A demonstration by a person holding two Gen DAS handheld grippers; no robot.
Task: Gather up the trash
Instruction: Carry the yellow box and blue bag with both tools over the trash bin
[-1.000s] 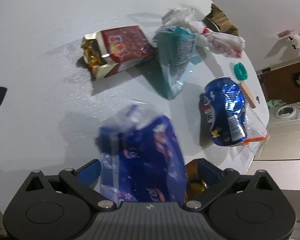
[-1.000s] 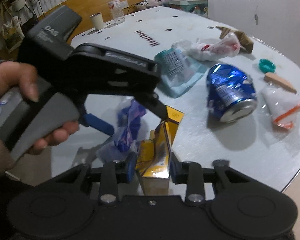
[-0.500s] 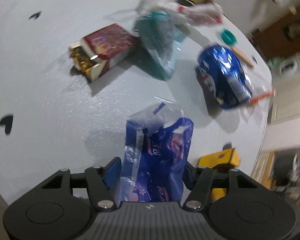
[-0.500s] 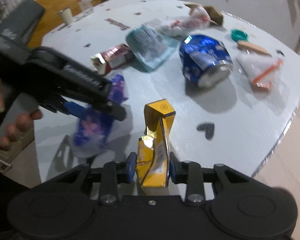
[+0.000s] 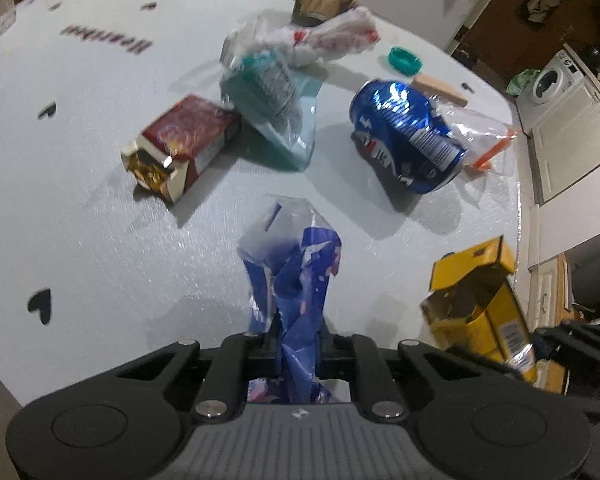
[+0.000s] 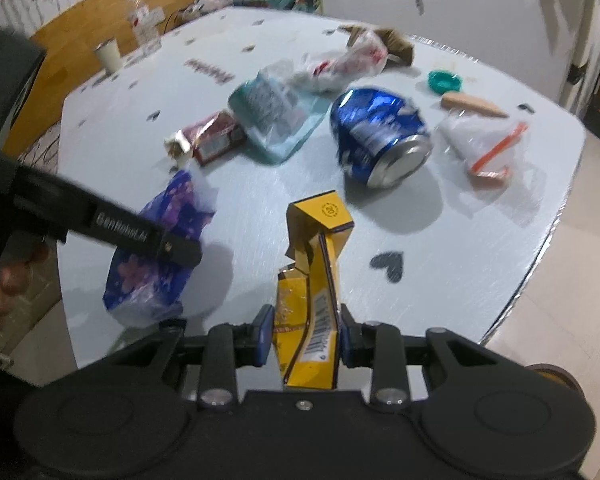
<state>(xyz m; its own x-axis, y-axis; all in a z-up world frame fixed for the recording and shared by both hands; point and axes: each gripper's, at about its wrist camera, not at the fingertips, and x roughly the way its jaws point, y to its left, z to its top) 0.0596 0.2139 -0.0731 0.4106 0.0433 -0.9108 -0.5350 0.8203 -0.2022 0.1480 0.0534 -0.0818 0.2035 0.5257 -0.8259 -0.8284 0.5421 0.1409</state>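
Note:
My left gripper point(image 5: 298, 344) is shut on a blue flowered plastic wrapper point(image 5: 296, 280) and holds it above the white table point(image 5: 80, 220). The wrapper also shows in the right wrist view point(image 6: 160, 256), under the left gripper's arm. My right gripper point(image 6: 305, 334) is shut on a torn yellow carton point(image 6: 316, 280), held above the table's near edge; the carton also shows in the left wrist view point(image 5: 484, 304). On the table lie a crushed blue can point(image 5: 408, 136), a red carton point(image 5: 184, 148), a teal pouch point(image 5: 272, 100) and a white-red wrapper point(image 5: 332, 40).
A clear bag with an orange strip point(image 6: 488, 148), a wooden stick point(image 6: 472, 104) and a green cap point(image 6: 444, 82) lie at the table's right side. A cup point(image 6: 109, 54) and a bottle point(image 6: 142, 20) stand at the far edge. A washing machine point(image 5: 548, 80) stands beyond.
Both grippers have pulled back from the table with their items. The left gripper has closed tighter on the blue wrapper. The yellow carton has moved away to the right of the left gripper.

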